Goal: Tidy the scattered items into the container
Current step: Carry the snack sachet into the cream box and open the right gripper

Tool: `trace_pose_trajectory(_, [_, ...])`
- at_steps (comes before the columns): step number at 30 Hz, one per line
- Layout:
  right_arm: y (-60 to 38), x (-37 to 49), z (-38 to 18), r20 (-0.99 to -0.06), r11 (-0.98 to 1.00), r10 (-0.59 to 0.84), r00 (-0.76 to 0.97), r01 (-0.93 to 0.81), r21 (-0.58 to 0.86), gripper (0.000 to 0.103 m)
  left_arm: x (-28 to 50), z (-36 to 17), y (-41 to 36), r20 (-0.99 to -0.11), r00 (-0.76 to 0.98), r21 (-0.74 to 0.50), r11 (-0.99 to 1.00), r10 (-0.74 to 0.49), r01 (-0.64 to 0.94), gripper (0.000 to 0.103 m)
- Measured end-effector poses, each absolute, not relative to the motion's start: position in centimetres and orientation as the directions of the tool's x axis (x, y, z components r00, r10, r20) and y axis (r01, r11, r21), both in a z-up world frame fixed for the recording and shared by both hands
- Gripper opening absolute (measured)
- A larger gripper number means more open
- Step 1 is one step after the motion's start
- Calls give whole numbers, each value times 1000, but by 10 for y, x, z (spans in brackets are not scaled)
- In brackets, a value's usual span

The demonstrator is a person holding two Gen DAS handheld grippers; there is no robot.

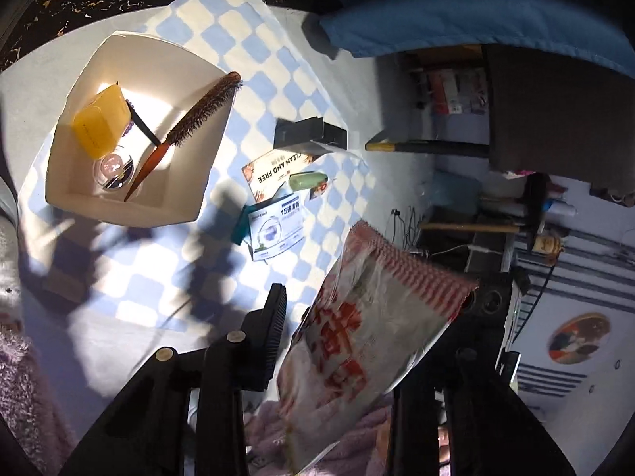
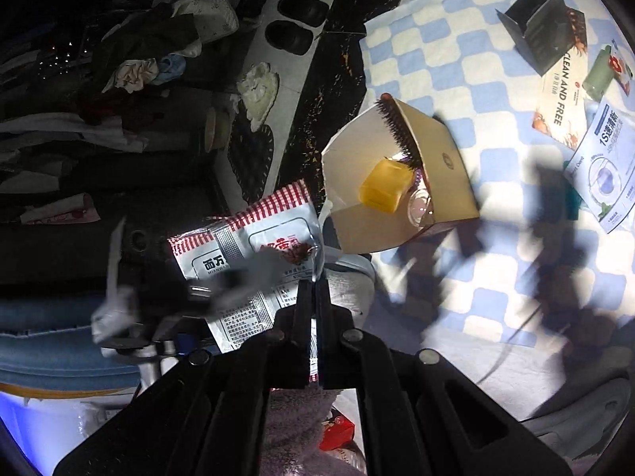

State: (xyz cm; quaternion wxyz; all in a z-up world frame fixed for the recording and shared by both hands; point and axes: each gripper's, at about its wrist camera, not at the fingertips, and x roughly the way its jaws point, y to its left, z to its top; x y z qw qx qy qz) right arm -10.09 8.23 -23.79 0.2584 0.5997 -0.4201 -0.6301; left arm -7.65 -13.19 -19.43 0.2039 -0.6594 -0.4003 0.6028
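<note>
A cream cardboard box [image 1: 190, 198] stands on a blue-and-white checked cloth [image 1: 246, 39]. It holds a yellow block [image 1: 101, 121], a round hairbrush [image 1: 190, 119] and a small clear jar [image 1: 113, 168]. The box also shows in the right wrist view [image 2: 440, 150]. My right gripper [image 2: 315, 289] is shut on the edge of a red-and-white snack packet [image 2: 254, 234], held in the air beside the box. The same packet [image 1: 365, 341] fills the left wrist view between my left gripper's [image 1: 337, 309] wide-open fingers; only the left finger [image 1: 274, 325] shows clearly.
On the cloth lie a dark open carton [image 1: 309, 133], a "CLEAN AND FREE" leaflet [image 1: 274, 170], a green tube [image 1: 307, 180], a white-blue sachet [image 1: 278, 230] and a teal item [image 1: 240, 230]. Dark furniture [image 1: 555, 107] and clutter stand beyond the cloth.
</note>
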Motion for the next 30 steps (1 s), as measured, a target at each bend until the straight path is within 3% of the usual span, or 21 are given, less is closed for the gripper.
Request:
trace_pose_trajectory(1, [81, -100, -237, -539, -515, -830, -145, -175, 839, 3, -77, -191, -130, -626, -49, -756, -592, 778, 279, 17])
trace_pose_trajectory(6, [78, -100, -235, -511, -491, -848, -142, -156, 857, 5, -83, -187, -144, -550, -151, -825, -506, 821, 253, 8])
trace_pose_trajectory(9, [77, -100, -231, -490, -474, -859, -147, -134, 870, 8, -88, -184, -156, -582, -194, -808, -535, 790, 247, 0])
trace_pose_trajectory(13, [79, -101, -235, -479, -457, -867, -137, -162, 874, 13, -92, -176, -175, -647, -243, -761, -592, 723, 265, 0])
trace_pose_trajectory(22, [109, -102, -266, -502, -432, -849, -164, -330, 839, 14, -105, -173, -188, -842, -247, -539, -770, 480, 341, 0])
trace_pose_trajectory(27, [131, -105, -276, -495, -387, -842, -212, -402, 830, 14, -113, -165, -170, -864, -246, -502, -795, 439, 341, 0])
trace_pose_trajectory(30, [140, -104, -282, -483, -339, -842, -240, -463, 819, 29, -114, -162, -171, -862, -248, -506, -790, 443, 347, 0])
